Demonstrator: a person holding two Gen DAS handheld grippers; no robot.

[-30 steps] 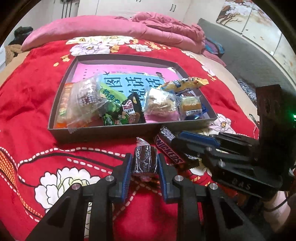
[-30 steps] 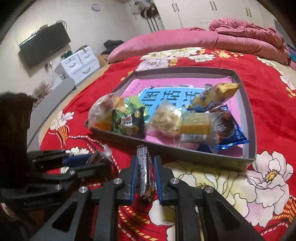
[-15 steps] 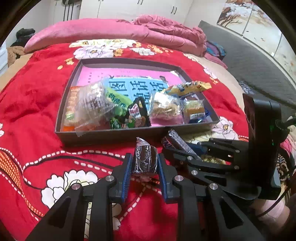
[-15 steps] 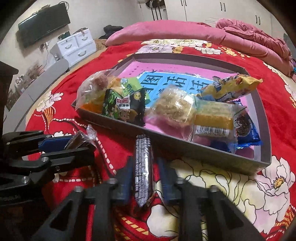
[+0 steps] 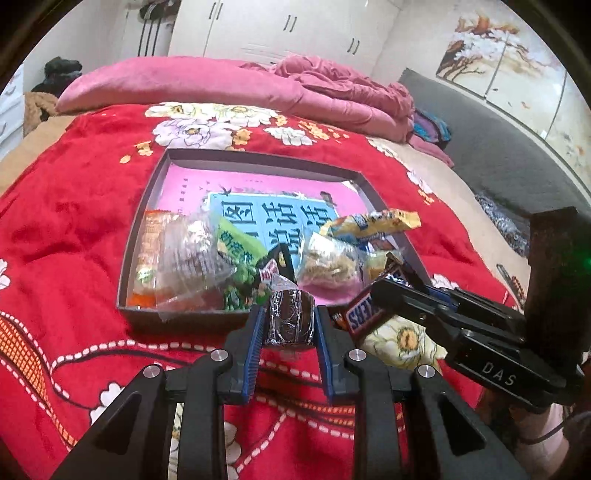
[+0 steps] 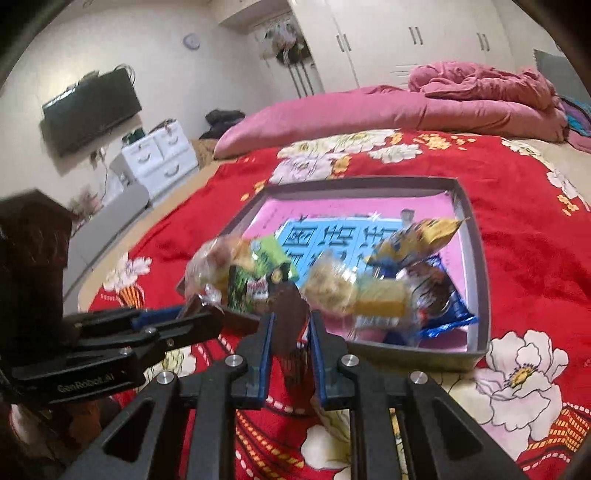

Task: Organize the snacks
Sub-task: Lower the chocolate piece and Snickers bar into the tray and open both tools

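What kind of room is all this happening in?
Almost certainly a home bedroom: a bed with a red floral blanket, a pink pillow, white wardrobe doors, and a wall-mounted TV.

Right tool [image 6: 290, 325] clamping brown snack bar [image 6: 291, 314], grey tray [image 6: 480, 295] of snacks beyond, red bedspread [image 6: 524, 206]

- A bed [image 5: 92, 206] fills the room, under a red floral blanket.
- A pink quilt [image 5: 207, 83] lies bunched along its far side.
- White wardrobe doors [image 5: 280, 29] line the wall behind.
- A black television [image 6: 90, 110] hangs on the pale wall above a white drawer unit [image 6: 159, 155].
- A grey padded headboard [image 5: 491, 147] stands below painted panels.
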